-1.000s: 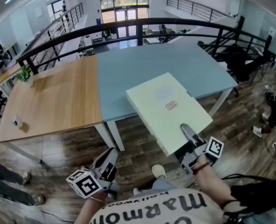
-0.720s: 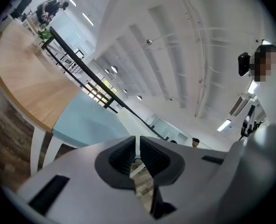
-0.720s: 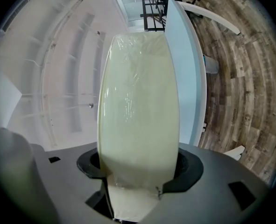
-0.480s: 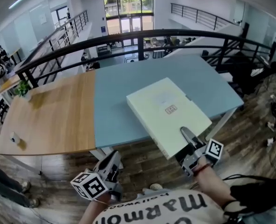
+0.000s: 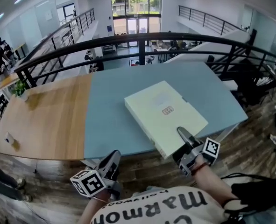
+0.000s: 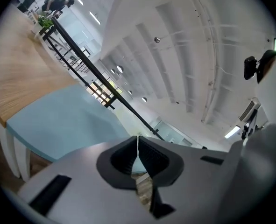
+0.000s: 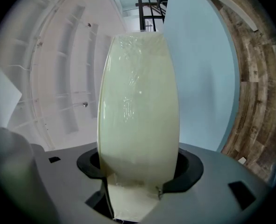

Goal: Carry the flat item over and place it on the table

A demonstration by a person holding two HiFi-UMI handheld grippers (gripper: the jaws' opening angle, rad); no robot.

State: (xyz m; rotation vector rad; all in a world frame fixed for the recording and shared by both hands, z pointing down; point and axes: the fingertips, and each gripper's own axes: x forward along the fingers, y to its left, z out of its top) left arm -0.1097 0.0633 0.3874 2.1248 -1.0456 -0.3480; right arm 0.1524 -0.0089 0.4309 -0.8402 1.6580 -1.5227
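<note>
The flat item is a pale yellow-green box [image 5: 163, 108], wrapped in clear film, with a small label on its top. My right gripper [image 5: 183, 135] is shut on the box's near corner and holds it level above the blue table top [image 5: 109, 115]. In the right gripper view the box [image 7: 138, 101] fills the space between the jaws and runs away from the camera. My left gripper [image 5: 110, 160] is low at the left, just short of the table's front edge. In the left gripper view its pads [image 6: 138, 148] meet with nothing between them.
A wooden table top [image 5: 44, 115] joins the blue one on the left, with a small object [image 5: 9, 139] and a potted plant [image 5: 20, 87] on it. A black railing [image 5: 142, 36] runs behind the tables. Dark gear [image 5: 254, 78] stands at the right on plank floor.
Both grippers and the box have moved forward toward the tables. The box, which hung mostly over the floor by the blue top's corner, is now above the blue top.
</note>
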